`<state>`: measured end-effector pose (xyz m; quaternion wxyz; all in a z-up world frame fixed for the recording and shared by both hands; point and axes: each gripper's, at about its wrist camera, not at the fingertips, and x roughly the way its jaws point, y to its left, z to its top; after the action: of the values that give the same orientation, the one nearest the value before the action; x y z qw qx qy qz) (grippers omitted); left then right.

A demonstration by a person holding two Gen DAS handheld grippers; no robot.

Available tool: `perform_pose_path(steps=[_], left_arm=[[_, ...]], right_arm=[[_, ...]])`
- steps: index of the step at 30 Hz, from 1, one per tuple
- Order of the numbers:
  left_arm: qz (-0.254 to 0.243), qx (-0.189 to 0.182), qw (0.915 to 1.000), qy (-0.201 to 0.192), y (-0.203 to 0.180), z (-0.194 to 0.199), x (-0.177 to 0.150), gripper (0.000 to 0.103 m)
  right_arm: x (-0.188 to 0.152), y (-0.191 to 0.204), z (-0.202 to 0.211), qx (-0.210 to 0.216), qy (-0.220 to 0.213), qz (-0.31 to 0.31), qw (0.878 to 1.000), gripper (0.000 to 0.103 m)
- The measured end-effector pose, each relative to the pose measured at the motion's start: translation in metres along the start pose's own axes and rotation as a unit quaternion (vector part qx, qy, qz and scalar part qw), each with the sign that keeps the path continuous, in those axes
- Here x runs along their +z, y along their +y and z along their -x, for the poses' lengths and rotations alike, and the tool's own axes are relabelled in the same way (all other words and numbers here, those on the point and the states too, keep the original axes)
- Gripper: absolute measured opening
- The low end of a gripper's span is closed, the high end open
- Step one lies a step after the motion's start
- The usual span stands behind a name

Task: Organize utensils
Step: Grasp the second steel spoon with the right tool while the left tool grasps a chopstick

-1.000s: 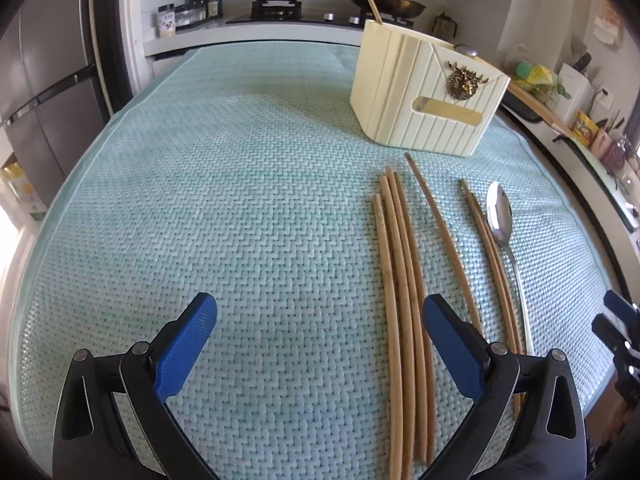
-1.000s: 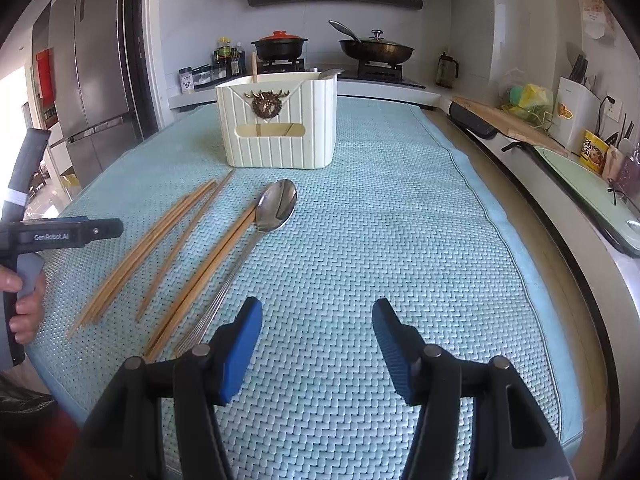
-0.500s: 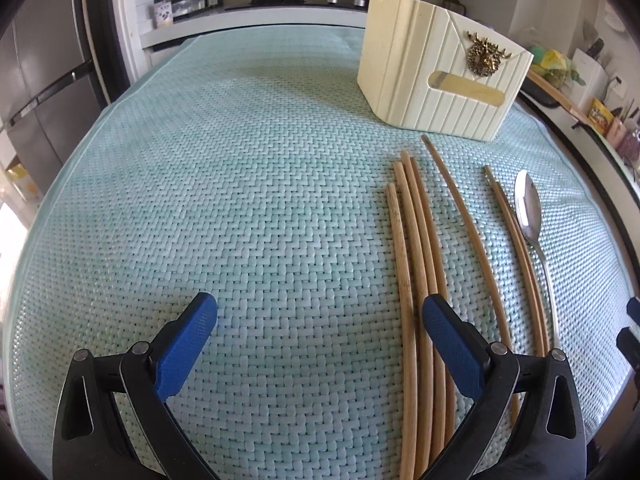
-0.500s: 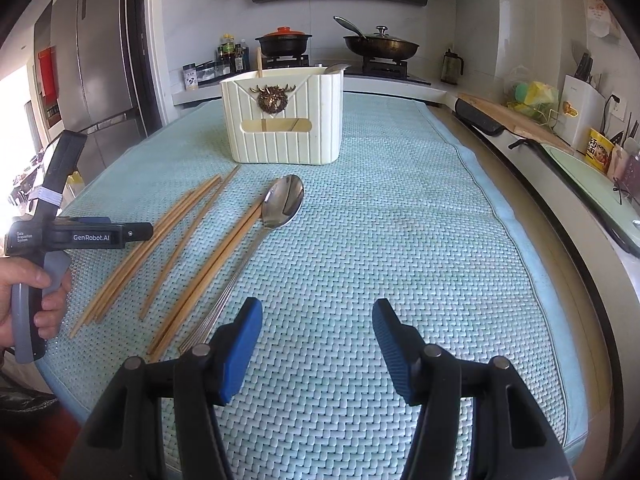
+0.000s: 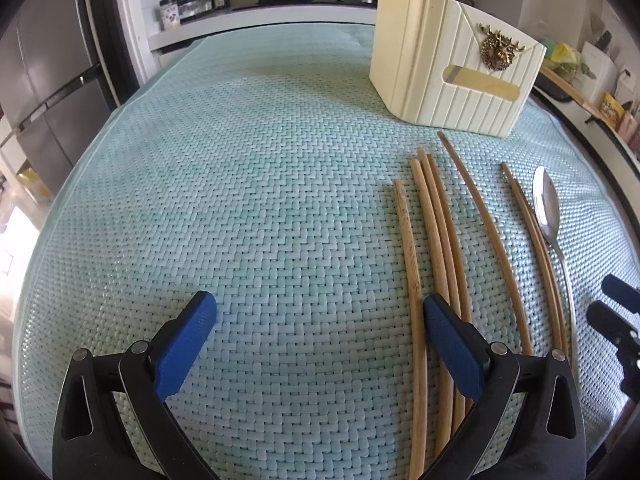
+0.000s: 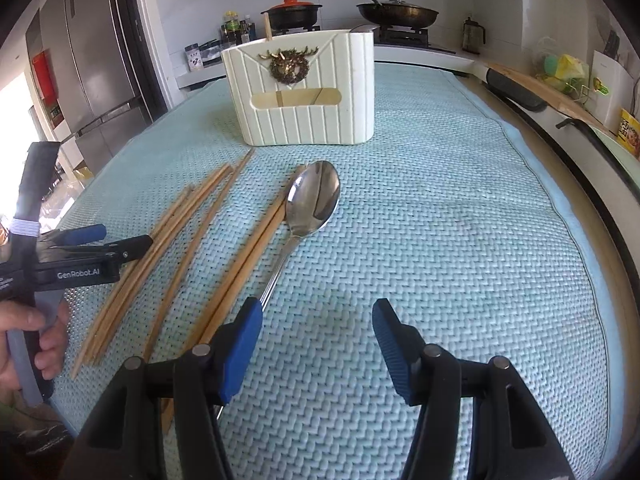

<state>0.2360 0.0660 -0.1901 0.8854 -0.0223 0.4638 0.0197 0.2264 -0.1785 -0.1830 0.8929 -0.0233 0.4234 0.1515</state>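
Left tongs [image 5: 318, 340]: spread wide, grasping nothing, low over the mat; the right blue finger [image 5: 454, 348] overlaps the near ends of the grouped chopsticks.
Right tongs [image 6: 316, 344]: released, nothing between the fingers, hovering just right of the spoon handle.
Chopsticks [image 5: 434, 240]: wooden, lying flat on the mat in front of the holder; three close together, one apart to their right, a pair beside the spoon.
Spoon [image 6: 312, 204]: metal, flat on the mat, bowl pointing to the holder, touching or just beside the rightmost pair of chopsticks.
Holder [image 6: 304, 92]: cream ribbed box with a brass deer emblem, upright on the mat; one stick stands in it.
Mat [image 5: 240, 200]: pale green woven, covering the counter.
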Motion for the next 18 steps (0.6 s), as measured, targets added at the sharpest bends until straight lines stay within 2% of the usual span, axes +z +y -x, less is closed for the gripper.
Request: perform_pose_path(steps=[6, 8, 10, 12, 14, 18], left_arm=[[0.001, 0.000, 1.0000, -0.002, 0.001, 0.001, -0.001, 0.102], [0.001, 0.001, 1.0000, -0.002, 0.001, 0.001, -0.001, 0.102], [0.001, 0.000, 1.0000, -0.003, 0.001, 0.001, -0.002, 0.102], [0.001, 0.000, 1.0000, -0.003, 0.001, 0.002, -0.002, 0.102], [0.001, 0.000, 1.0000, -0.003, 0.001, 0.002, -0.002, 0.102], [-0.001, 0.001, 1.0000, -0.002, 0.001, 0.002, -0.002, 0.102]], right_arm=[[0.020, 0.021, -0.019, -0.007, 0.000, 0.040, 0.999, 0.058], [0.023, 0.025, -0.026, -0.023, 0.007, 0.054, 0.998, 0.058], [0.024, 0.023, -0.030, -0.042, 0.010, 0.056, 0.997, 0.052], [0.024, 0.018, -0.030, -0.043, 0.012, 0.047, 0.998, 0.039], [0.022, 0.013, -0.027, -0.057, 0.012, 0.042, 0.997, 0.035], [0.017, -0.002, -0.020, -0.070, 0.015, 0.020, 0.997, 0.035]])
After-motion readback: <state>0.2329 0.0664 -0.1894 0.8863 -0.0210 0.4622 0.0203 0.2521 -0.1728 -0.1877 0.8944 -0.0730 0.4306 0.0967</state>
